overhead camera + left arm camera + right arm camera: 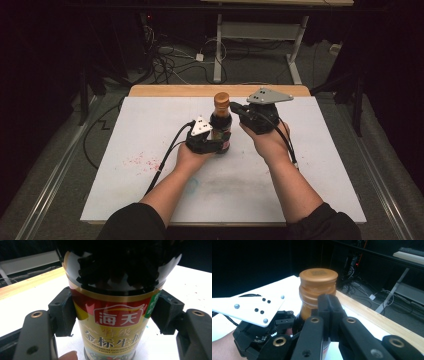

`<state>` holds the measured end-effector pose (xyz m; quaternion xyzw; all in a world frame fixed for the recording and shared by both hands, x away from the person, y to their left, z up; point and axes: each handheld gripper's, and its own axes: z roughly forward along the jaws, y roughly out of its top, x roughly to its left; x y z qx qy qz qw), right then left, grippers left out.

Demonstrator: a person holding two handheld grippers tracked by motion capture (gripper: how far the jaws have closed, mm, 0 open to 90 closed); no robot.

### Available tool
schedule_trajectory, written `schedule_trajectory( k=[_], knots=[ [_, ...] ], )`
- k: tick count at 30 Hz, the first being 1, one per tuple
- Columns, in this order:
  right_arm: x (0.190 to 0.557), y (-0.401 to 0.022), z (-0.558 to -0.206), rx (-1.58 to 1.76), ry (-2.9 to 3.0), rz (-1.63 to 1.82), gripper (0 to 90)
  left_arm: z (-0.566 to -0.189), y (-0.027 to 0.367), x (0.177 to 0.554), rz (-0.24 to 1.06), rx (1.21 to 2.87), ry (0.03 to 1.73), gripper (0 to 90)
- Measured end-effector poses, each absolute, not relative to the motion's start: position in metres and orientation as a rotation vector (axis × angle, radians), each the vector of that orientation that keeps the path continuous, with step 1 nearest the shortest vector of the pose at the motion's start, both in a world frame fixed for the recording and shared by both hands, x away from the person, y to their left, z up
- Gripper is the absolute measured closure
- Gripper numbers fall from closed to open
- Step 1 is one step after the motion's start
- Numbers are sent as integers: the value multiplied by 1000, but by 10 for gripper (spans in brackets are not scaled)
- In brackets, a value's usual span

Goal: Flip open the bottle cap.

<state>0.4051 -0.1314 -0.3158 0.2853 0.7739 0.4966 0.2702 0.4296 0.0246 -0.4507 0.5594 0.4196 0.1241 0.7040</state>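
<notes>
From the high view I see the soy sauce bottle (221, 122) standing upright on the white table top (150, 120), a little beyond its middle and nearer the far wooden edge (170, 90) than the near one. My left gripper (216, 145) comes in from the left and has its jaws clamped on the bottle's lower body, at the label. My right gripper (234, 108) sits higher, to the right of the bottle, with its tip up against the neck just under the brown cap (221, 98). A red speckled stain (141, 161) marks the table top well to the left of the left hand.

In the left gripper view the soy sauce bottle (113, 312) stands close up, with its red and gold label facing me. Both black pads (63, 312) press on the label, one on each side, so I have the bottle firmly gripped. White table top (22, 305) lies behind it.

In the right gripper view the two jaws of my right gripper (329, 315) are pressed together with nothing between them. Their tips rest right against the bottle's amber neck, just under the brown cap (318, 277). Lower left I see the left gripper (277, 323) with its pale three-cornered plate, holding the bottle (309, 306) below.
</notes>
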Motion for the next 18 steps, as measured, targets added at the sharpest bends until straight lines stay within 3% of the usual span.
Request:
schedule_trajectory(
  k=[18],
  knots=[
    [406,-127,-309,759,2095,1318,900,-451,24,429,280,1235,938,289]
  ],
)
